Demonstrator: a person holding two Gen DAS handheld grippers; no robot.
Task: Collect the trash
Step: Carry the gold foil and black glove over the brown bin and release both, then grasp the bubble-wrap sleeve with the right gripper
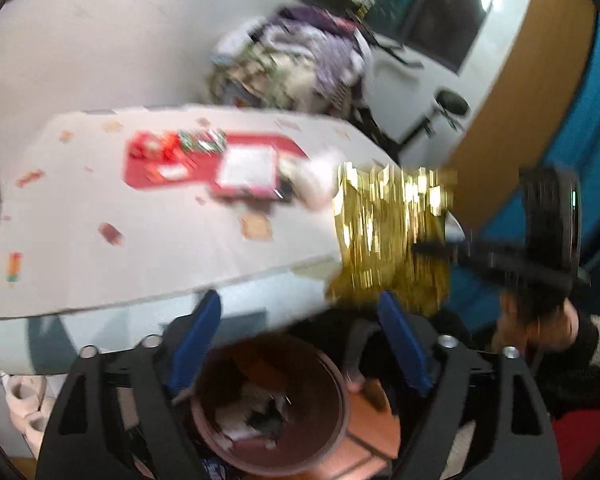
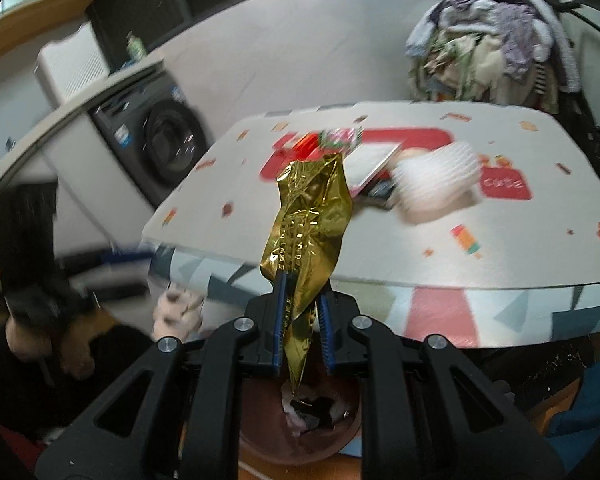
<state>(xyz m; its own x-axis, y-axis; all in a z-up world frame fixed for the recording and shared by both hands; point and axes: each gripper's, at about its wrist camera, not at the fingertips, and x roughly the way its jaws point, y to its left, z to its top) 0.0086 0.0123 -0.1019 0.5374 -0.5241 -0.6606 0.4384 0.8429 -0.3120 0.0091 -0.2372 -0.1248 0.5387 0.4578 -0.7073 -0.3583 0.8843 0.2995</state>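
My right gripper (image 2: 302, 300) is shut on a crumpled gold foil wrapper (image 2: 308, 216), which stands up between the blue pads above a brown round bin (image 2: 300, 444) holding paper scraps. In the left wrist view the same gold wrapper (image 1: 392, 236) hangs at the right, beside the table's edge. My left gripper (image 1: 300, 320) is open and empty, over the brown bin (image 1: 268, 404). On the table lie a red packet (image 2: 306, 144), a white card (image 2: 370, 160) and a white crumpled wad (image 2: 436, 184).
The table (image 2: 380, 248) has a white patterned cover. A heap of clothes (image 2: 496, 40) sits behind it. A washing machine (image 2: 160, 136) stands at the left. The person's other hand (image 2: 40, 320) is at the far left. The views are motion-blurred.
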